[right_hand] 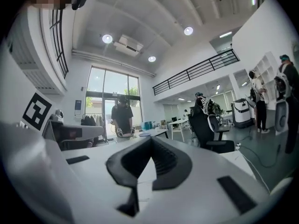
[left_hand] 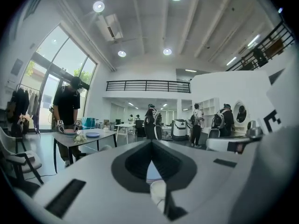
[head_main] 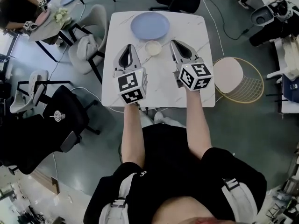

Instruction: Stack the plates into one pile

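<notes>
- Left hand-held gripper (head_main: pixel 128 50): jaws were fully together with nothing clamped between them. Its own view showed the two pads meeting at the tip (left_hand: pixel 152 143).
- Right hand-held gripper (head_main: pixel 175 45): jaws were likewise brought together and empty. Only bare tabletop (head_main: pixel 159 85) showed past its tip (right_hand: pixel 150 140).
- Both hand-held grippers hovered side by side over the tabletop, tips pointing away from the person, touching neither piece of crockery.
- A small cream dish (head_main: pixel 153 47) lay between the two tips, just beside each. The pictures did not settle whether it was a plate or a shallow bowl. The left gripper view showed it low in the slot behind the pads (left_hand: pixel 158 190).
- A blue plate (head_main: pixel 150 25) lay just beyond the tips, past the cream dish and near the far edge of the tabletop. The two pieces sat close but apart, not stacked.
- Step in hand, as judged: the start of the approach; no piece had yet been lifted and the pile was not begun.
- Next move, as judged: open one set of jaws, lower it to the rim of the cream dish, close on the rim, lift, then carry it forward and set it centred on the blue plate.
- Caution: a rim grip on a shallow dish may let it tilt; keep it level during transfer.
</notes>
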A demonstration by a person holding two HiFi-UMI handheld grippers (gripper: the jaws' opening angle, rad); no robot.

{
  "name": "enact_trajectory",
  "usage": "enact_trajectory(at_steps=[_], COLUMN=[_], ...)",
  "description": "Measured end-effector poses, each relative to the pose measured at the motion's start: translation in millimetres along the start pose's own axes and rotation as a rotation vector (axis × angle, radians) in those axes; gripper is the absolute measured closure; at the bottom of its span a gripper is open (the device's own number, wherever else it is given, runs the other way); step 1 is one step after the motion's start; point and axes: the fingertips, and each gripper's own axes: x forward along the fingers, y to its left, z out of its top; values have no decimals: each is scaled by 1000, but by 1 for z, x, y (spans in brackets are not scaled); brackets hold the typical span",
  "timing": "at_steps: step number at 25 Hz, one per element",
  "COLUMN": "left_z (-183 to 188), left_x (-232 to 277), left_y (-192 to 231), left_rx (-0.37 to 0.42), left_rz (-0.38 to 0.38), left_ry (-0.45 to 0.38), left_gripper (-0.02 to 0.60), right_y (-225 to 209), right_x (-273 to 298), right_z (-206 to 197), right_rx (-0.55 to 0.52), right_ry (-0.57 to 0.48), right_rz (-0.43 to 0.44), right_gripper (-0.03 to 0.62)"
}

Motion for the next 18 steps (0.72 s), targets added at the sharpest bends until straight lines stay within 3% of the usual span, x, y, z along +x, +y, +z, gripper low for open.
enact_trajectory(at_steps=[6,18], left_z=[4,-25], left_x=[-4,-9], left_y=[-23,-19], left_rx=[38,73], left_rz=[-35,-10], left_ry=[-10,60], left_gripper=[566,566], right_y=[0,-8], right_x=[-11,-12], right_z=[7,-4], right_rx=[-90,-95], right_ry=[4,-13], right_rz=[13,15], right_gripper=[588,588])
